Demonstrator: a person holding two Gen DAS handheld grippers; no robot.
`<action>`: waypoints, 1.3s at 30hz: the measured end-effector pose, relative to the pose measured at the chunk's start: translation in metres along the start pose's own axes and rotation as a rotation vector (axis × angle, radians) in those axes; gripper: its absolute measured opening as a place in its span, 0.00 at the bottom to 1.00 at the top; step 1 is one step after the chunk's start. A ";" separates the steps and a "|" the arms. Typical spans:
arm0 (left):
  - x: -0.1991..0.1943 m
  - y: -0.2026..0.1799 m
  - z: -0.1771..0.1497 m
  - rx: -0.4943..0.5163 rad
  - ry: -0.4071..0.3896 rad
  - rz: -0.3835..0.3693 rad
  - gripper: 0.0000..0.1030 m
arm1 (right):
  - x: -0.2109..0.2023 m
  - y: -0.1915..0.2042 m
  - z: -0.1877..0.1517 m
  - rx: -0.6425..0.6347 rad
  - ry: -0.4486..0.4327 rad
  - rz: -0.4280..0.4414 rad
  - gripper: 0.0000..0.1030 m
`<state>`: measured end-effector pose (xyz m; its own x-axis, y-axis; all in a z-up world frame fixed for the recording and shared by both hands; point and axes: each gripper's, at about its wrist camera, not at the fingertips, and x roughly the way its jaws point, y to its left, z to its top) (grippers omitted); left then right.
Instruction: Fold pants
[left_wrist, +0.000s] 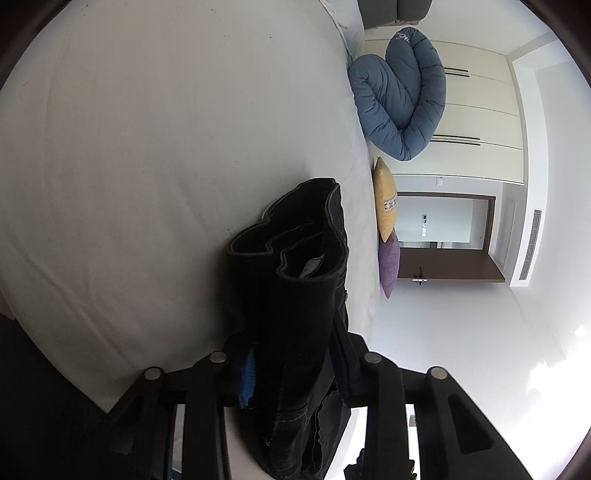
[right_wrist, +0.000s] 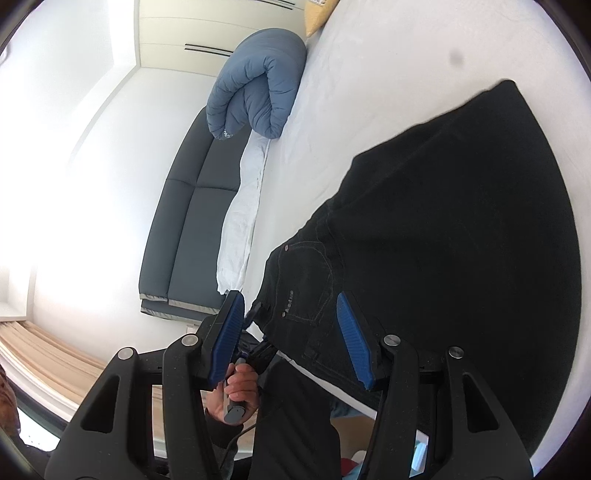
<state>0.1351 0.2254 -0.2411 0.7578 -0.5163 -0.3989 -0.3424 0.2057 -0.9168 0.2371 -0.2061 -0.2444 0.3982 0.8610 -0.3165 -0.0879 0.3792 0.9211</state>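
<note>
The black pants (right_wrist: 461, 229) lie spread on the white bed (right_wrist: 369, 74), waistband and back pocket toward the near edge. My left gripper (left_wrist: 295, 373) is shut on the bunched waistband of the pants (left_wrist: 295, 280), which stands up in front of the camera. It also shows in the right wrist view (right_wrist: 255, 314), gripping the waistband corner, with the person's hand on its handle. My right gripper (right_wrist: 291, 339) is open, its blue pads (right_wrist: 352, 339) on either side of the waistband area, holding nothing.
A rolled blue duvet (left_wrist: 399, 99) lies at the head of the bed (left_wrist: 166, 147), with a yellow pillow (left_wrist: 385, 201) and a purple pillow (left_wrist: 389, 264) beside it. A dark grey sofa (right_wrist: 184, 229) stands alongside the bed. White wardrobes (left_wrist: 480, 110) and a door (left_wrist: 443, 266) lie beyond.
</note>
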 end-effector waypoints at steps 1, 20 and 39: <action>0.001 -0.002 0.000 0.009 -0.001 0.005 0.28 | 0.005 0.003 0.004 -0.007 0.007 -0.001 0.50; -0.003 -0.089 -0.035 0.407 -0.080 0.140 0.15 | 0.167 -0.019 0.032 0.110 0.322 -0.216 0.44; 0.055 -0.206 -0.165 0.994 0.036 0.222 0.15 | 0.104 0.010 0.058 0.094 0.112 -0.035 0.80</action>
<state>0.1555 0.0176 -0.0709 0.7106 -0.4037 -0.5763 0.1555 0.8889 -0.4310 0.3301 -0.1323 -0.2552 0.2945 0.8823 -0.3673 0.0127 0.3807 0.9246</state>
